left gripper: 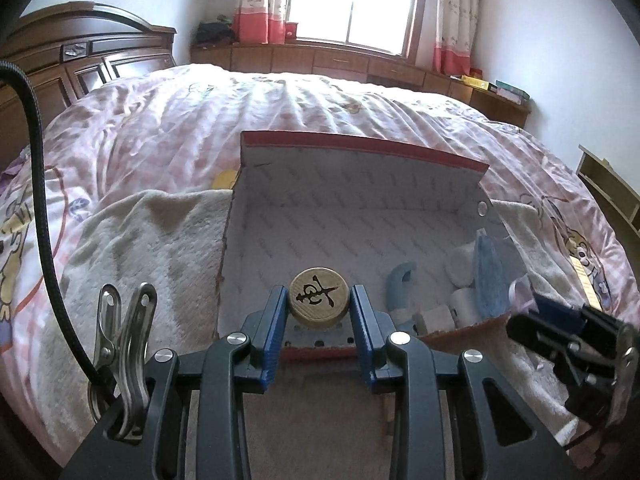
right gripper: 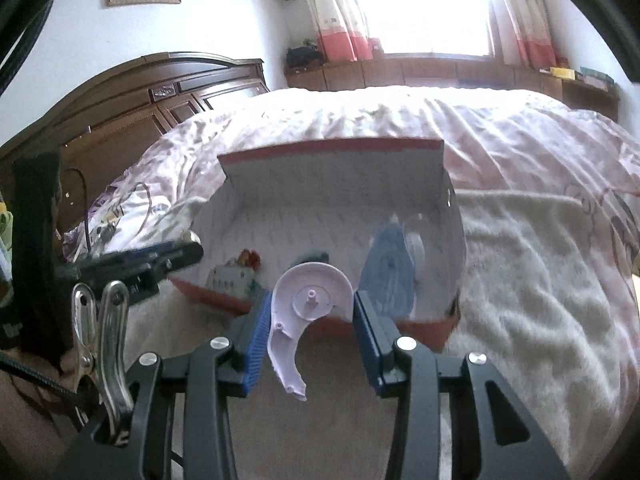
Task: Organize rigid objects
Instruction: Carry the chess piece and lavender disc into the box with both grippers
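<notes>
Bedroom, bed point(left gripper: 280, 120) with towel point(left gripper: 160, 248); open box point(left gripper: 360, 184) at towel's middle. Left gripper point(left gripper: 319, 305) clamping wooden chess disc point(left gripper: 319, 298); right gripper point(right gripper: 307, 308) clamping lilac plastic shell point(right gripper: 308, 300).

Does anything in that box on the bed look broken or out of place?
The red-edged cardboard box looks worn: its near left wall edge is ragged and torn. The pale lilac plastic disc piece in the right gripper looks like a detached part, with a jagged tail.
</notes>
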`<action>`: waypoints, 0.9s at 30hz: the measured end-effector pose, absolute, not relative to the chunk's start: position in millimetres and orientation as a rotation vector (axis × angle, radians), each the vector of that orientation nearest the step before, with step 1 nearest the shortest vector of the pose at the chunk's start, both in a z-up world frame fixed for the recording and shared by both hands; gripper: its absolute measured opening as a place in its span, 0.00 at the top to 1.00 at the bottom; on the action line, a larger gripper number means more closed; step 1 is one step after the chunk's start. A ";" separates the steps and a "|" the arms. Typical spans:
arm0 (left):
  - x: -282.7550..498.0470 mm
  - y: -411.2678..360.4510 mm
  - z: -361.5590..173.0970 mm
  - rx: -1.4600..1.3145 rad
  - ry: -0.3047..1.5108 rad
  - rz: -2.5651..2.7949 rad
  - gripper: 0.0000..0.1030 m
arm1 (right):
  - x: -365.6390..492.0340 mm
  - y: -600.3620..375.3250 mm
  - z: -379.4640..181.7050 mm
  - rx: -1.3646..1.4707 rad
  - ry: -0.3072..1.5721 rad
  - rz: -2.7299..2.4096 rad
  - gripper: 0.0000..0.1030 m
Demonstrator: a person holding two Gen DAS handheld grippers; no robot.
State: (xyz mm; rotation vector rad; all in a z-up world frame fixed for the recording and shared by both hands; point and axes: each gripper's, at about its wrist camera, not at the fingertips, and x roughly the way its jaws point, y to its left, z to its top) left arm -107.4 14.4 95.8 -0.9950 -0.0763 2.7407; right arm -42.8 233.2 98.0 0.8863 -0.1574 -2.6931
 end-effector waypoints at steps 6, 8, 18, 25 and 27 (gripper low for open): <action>-117.9 19.5 93.5 -1.000 -0.057 2.735 0.69 | -61.3 230.3 101.4 0.878 -0.170 -2.695 0.59; -122.0 20.7 91.9 -1.002 -0.051 2.735 0.69 | -67.9 230.2 100.9 0.883 -0.171 -2.696 0.59; -137.0 22.9 80.0 -1.035 -0.057 2.720 0.69 | -94.3 233.9 90.0 0.925 -0.189 -2.711 0.59; -142.8 26.3 73.3 -1.053 -0.050 2.705 0.69 | -100.6 231.9 83.7 0.920 -0.135 -2.742 0.59; -142.3 28.5 72.6 -1.054 -0.034 2.706 0.69 | -103.1 233.4 81.1 0.930 -0.147 -2.745 0.58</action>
